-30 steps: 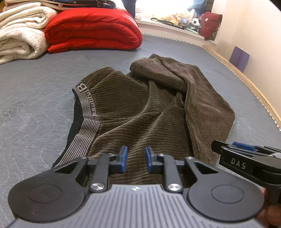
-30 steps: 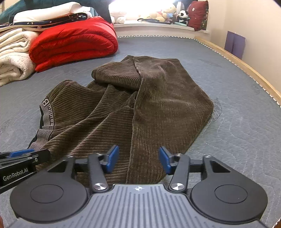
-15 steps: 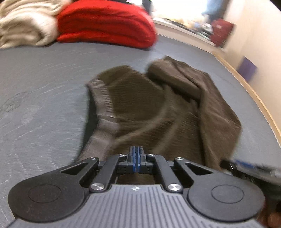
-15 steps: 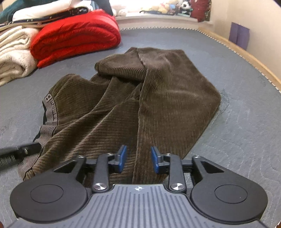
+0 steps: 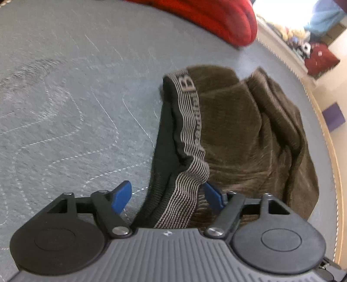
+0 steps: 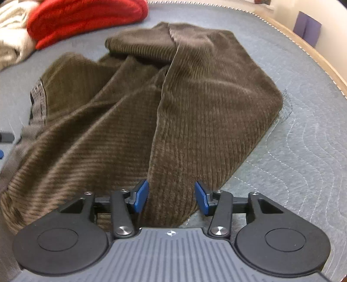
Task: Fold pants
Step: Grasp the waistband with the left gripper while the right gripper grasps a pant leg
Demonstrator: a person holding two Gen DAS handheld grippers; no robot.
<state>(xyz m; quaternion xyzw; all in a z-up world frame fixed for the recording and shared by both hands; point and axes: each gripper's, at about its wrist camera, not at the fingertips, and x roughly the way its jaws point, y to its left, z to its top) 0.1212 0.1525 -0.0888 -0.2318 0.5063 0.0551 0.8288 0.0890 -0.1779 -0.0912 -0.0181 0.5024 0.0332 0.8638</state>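
Brown corduroy pants [image 5: 238, 130] lie crumpled on a grey quilted mattress [image 5: 65, 97]. Their striped grey waistband [image 5: 190, 121] runs toward my left gripper [image 5: 169, 195], which is open with the waistband end lying between its blue pads. In the right wrist view the pants [image 6: 173, 97] fill the middle. My right gripper [image 6: 171, 195] is open, its blue pads on either side of a fold at the near edge of the fabric. A bit of the left gripper [image 6: 5, 137] shows at the left edge.
A folded red blanket [image 6: 82, 19] and a cream blanket [image 6: 10, 39] lie at the far left of the mattress. A wooden bed edge [image 6: 314, 56] and wall run along the right. Stuffed toys and a red cushion [image 5: 318, 58] sit beyond.
My left gripper was shut half a second ago; it has opened, swung left and now straddles the waistband. My right gripper has opened wider and moved forward onto the pants' near fold.
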